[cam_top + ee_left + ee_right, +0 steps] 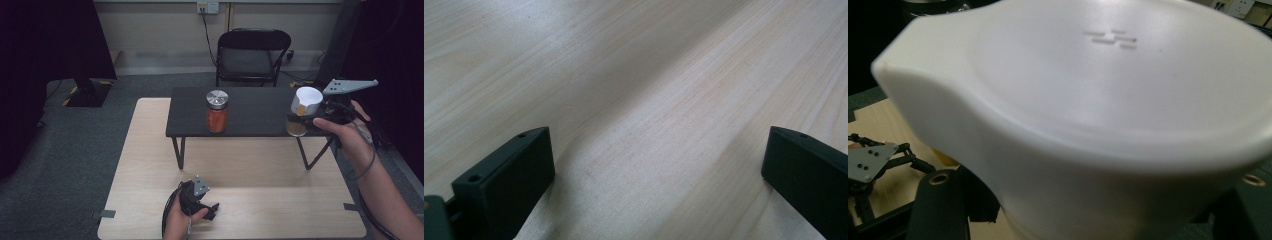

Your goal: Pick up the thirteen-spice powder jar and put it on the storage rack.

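Observation:
My right gripper (306,119) is shut on a jar with a white lid (306,100) and brownish contents, held tilted just over the right end of a low black shelf (250,112). In the right gripper view the white lid (1088,100) looms close and blurred, with one of my black fingers (940,205) at its lower left. An orange-filled jar with a silver lid (217,112) stands upright on the shelf's middle. My left gripper (212,209) rests on the pale wooden table (150,165) near its front edge, its jaws open over bare wood (659,150).
The black shelf stands on thin legs across the far half of the wooden table. Behind the table a black folding chair (252,55) sits on the grey floor. A dark stand (87,90) is at the back left.

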Motion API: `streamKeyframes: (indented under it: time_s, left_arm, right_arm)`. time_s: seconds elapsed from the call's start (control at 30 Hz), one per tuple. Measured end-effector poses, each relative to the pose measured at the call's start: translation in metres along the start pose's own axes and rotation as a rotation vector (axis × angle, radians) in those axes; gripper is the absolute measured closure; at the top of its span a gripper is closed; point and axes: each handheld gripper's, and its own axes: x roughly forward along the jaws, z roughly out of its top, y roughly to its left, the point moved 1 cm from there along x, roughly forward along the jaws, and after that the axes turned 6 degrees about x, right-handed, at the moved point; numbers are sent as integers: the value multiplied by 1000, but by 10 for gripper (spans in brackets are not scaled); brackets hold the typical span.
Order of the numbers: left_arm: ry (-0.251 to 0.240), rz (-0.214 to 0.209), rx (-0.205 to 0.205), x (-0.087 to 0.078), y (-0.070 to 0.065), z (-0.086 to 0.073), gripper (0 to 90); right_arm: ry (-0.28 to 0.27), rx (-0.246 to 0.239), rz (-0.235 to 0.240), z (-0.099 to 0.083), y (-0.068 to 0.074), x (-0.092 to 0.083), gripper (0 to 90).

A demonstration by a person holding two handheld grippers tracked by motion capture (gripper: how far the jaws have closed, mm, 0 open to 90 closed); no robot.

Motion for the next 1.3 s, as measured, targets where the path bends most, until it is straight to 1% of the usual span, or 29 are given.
streamKeyframes:
  time_s: [0.17,0.2,0.33,0.53,0.63,0.9,1.0,1.3]
  left_arm:
    - [0,0,0,0,0,0,0]
    - [0,0,0,0,0,0,0]
    - [0,0,0,0,0,0,0]
    - [0,0,0,0,0,0,0]
    - [0,0,0,0,0,0,0]
    - [0,0,0,0,0,0,0]
    - [0,0,0,0,0,0,0]
    - [0,0,0,0,0,0,0]
  right_arm:
    - [0,4,-13,3,-1,9,304]
    - [3,12,-14,4,-3,12,304]
    - [11,11,-24,6,-3,19,304]
    - [11,22,-18,8,-5,24,304]
    - [10,23,-27,10,-5,27,304]
    - [9,30,-39,10,-6,32,304]
    - [1,46,-38,8,-8,33,304]
    - [7,33,-44,10,-7,34,304]
